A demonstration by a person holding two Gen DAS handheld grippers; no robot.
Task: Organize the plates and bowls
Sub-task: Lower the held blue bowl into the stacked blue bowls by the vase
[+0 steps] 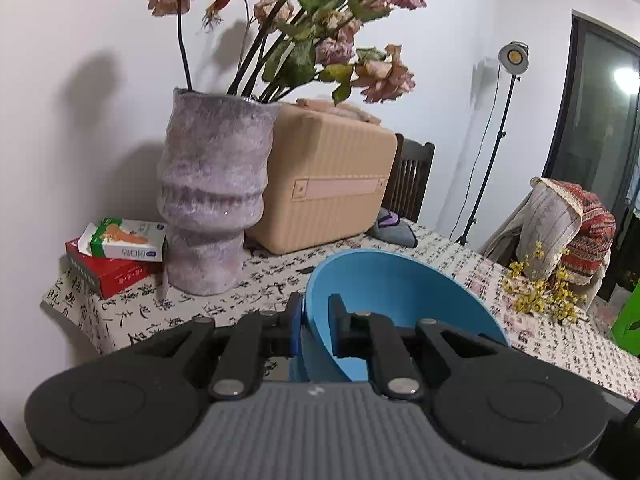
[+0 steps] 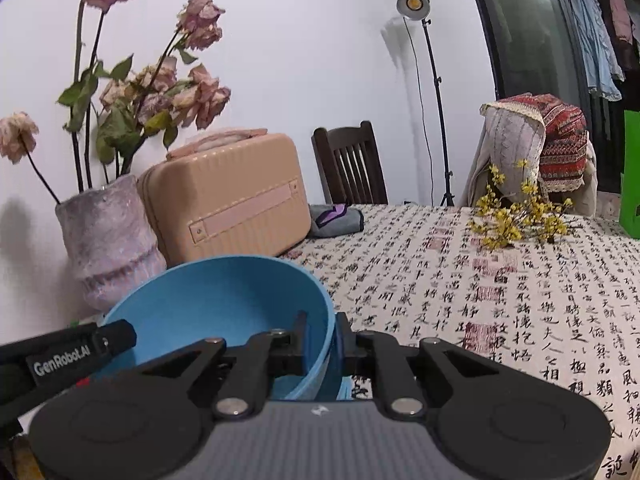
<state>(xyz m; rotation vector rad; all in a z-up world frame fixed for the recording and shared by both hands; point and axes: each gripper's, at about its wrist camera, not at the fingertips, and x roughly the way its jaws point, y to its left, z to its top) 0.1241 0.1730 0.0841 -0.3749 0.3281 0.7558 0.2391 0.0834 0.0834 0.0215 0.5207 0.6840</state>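
Both hand-held grippers, left [image 1: 316, 322] and right [image 2: 323, 340], pinch opposite rims of the blue bowl [image 1: 384, 288] above the surface; judged best kept level and moved together.

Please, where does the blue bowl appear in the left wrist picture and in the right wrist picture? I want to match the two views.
Left wrist: the blue bowl is low at centre-right, its rim pinched by the left gripper.
Right wrist: the bowl is low at centre-left, its rim pinched by the right gripper.
Shared landmark: the beige suitcase behind the bowl, beside the purple vase.
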